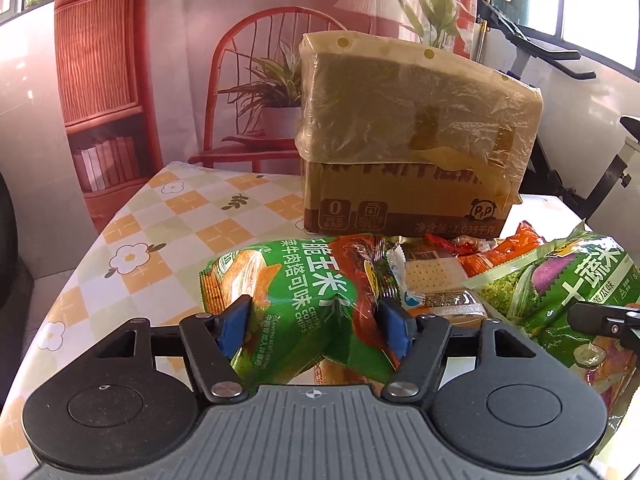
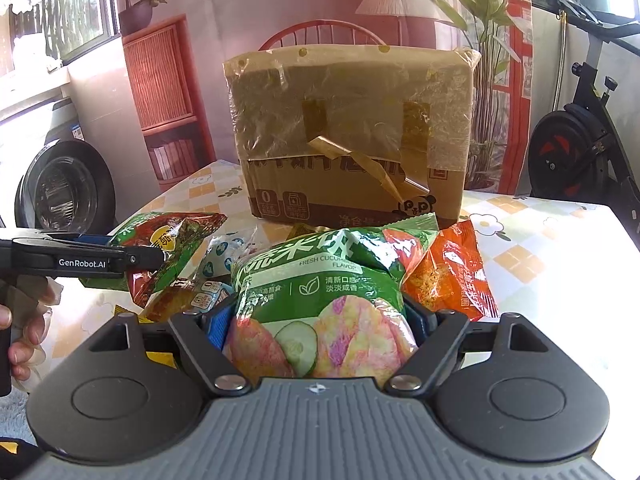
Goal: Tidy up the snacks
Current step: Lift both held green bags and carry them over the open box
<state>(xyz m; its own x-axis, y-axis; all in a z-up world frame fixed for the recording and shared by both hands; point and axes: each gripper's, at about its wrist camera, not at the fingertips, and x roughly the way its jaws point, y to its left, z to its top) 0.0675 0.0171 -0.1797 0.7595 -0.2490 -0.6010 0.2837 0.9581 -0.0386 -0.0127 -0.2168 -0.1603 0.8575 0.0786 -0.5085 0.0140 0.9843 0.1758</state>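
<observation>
My left gripper (image 1: 314, 322) is shut on a green and red corn chips bag (image 1: 292, 300), its blue pads pressing both sides. That bag also shows in the right wrist view (image 2: 168, 248), with the left gripper (image 2: 80, 258) beside it. My right gripper (image 2: 320, 320) is shut on a green cucumber-flavor rice cracker bag (image 2: 320, 296); this bag shows at the right of the left wrist view (image 1: 560, 292). A taped cardboard box (image 1: 416, 136) stands behind the snacks on the table; it also shows in the right wrist view (image 2: 352, 132).
Small cracker packets (image 1: 432, 280) and an orange snack bag (image 2: 452, 276) lie between the two held bags. The table has a checked flower cloth (image 1: 168, 216). An exercise bike (image 2: 580, 148) stands at the right, a washing machine (image 2: 64, 184) at the left.
</observation>
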